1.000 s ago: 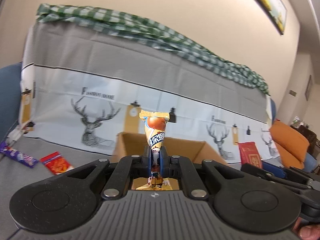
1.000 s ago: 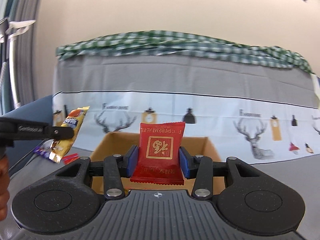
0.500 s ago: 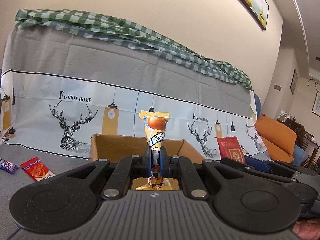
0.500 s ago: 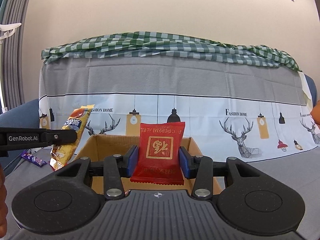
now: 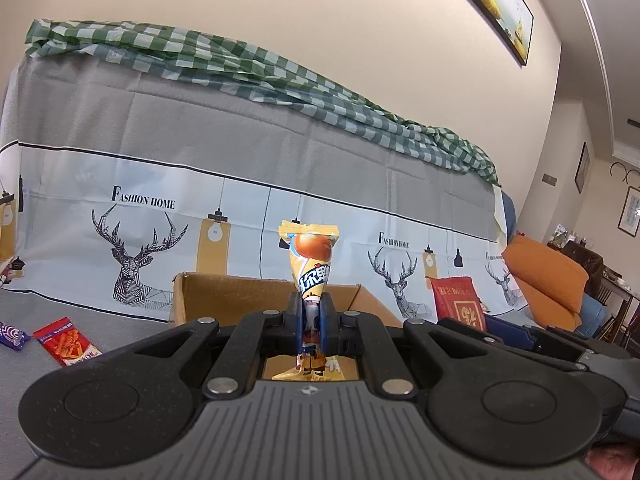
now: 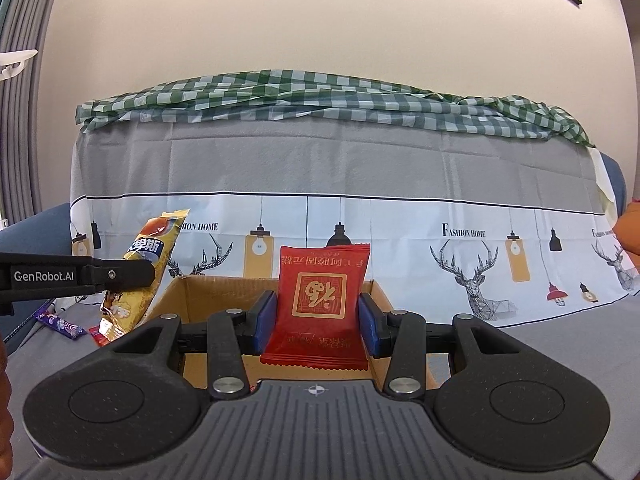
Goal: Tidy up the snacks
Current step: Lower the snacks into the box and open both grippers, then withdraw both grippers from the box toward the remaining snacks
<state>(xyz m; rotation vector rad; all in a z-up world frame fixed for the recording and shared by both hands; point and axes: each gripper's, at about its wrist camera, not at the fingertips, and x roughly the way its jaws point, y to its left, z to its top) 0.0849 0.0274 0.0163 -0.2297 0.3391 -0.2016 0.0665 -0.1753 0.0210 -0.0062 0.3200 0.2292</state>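
My left gripper [image 5: 312, 320] is shut on a yellow snack packet [image 5: 311, 264], held edge-on and upright in front of an open cardboard box [image 5: 224, 292]. My right gripper [image 6: 318, 316] is shut on a flat red snack packet [image 6: 320, 300] with a gold emblem, held upright just before the same cardboard box [image 6: 208, 292]. In the right wrist view the left gripper [image 6: 136, 276] reaches in from the left with the yellow packet [image 6: 148, 256]. In the left wrist view the red packet [image 5: 458, 300] and the right gripper's dark body show at the right.
A red snack packet [image 5: 66, 340] and a purple one [image 5: 12, 334] lie on the grey cover left of the box. A sofa back draped in a deer-print cloth [image 5: 280, 184] and green checked fabric [image 6: 320, 96] rises behind. An orange cushion [image 5: 548, 276] sits far right.
Both views have swung to the right across the sofa, so the box and loose packets have shifted in the frame. Each gripper keeps the same hold on its packet.
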